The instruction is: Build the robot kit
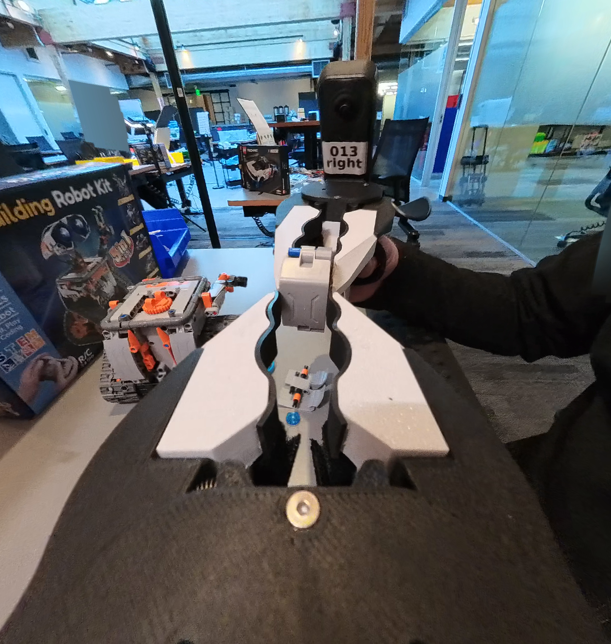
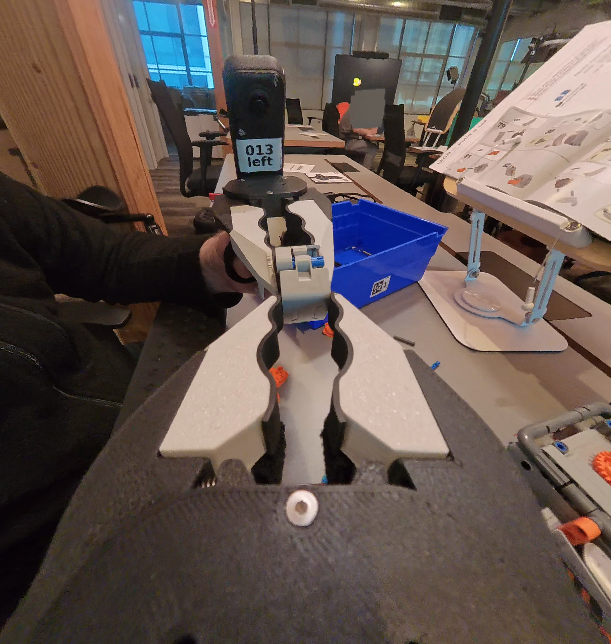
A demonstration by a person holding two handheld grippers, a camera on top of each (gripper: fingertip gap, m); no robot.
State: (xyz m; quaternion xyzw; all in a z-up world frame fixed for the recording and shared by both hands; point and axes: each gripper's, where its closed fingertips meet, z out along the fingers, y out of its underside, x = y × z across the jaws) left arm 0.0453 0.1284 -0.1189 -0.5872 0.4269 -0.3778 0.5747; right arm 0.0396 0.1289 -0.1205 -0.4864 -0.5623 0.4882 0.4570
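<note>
- Left wrist view: my left tongs pinch the lower end of the grey brick assembly; my right tongs clamp its top, by the blue pin. If the two pull unevenly, I judge the hinge could pop apart.
- The tracked robot model and kit box crowd my left side; to the right the surface ends.
- Right wrist view: both tongs grip the assembly above the surface, blue bin just behind, manual stand to the right.
</note>
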